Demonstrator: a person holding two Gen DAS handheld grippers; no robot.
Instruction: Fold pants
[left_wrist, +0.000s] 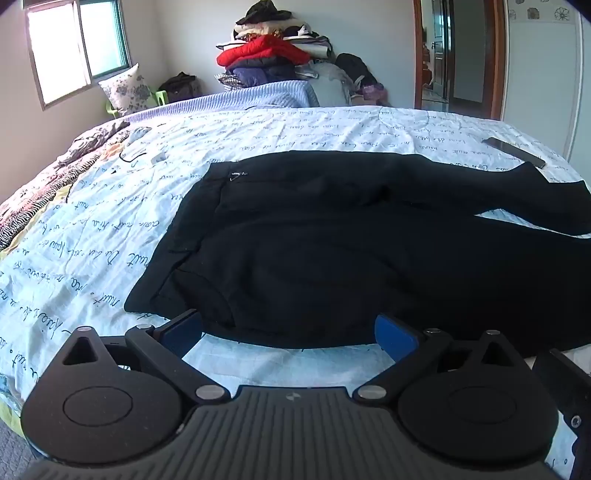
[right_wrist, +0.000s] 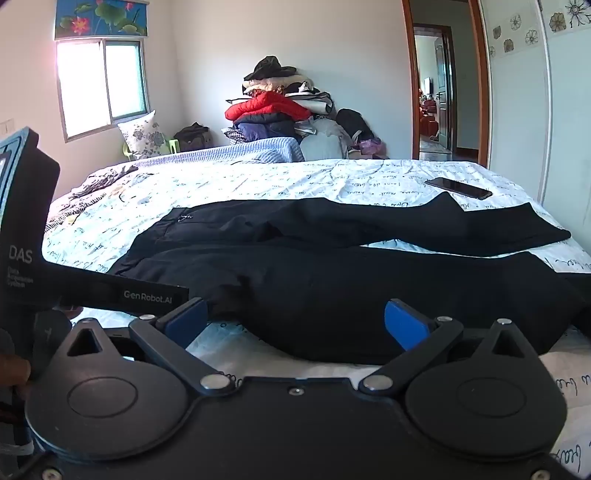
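Note:
Black pants (left_wrist: 332, 236) lie spread on the bed, waistband to the left, two legs running to the right. They also show in the right wrist view (right_wrist: 332, 273). My left gripper (left_wrist: 288, 328) is open, its blue pads either side of the near edge of the pants at the waist end. My right gripper (right_wrist: 295, 321) is open, its pads either side of the near leg's edge. The left gripper's body (right_wrist: 29, 240) shows at the left of the right wrist view.
The bed has a white sheet with script print (left_wrist: 295, 129). A dark phone (left_wrist: 513, 152) lies at the far right, also seen in the right wrist view (right_wrist: 458, 188). A pile of clothes (left_wrist: 273, 55) stands against the far wall. A striped blanket (left_wrist: 44, 184) lies left.

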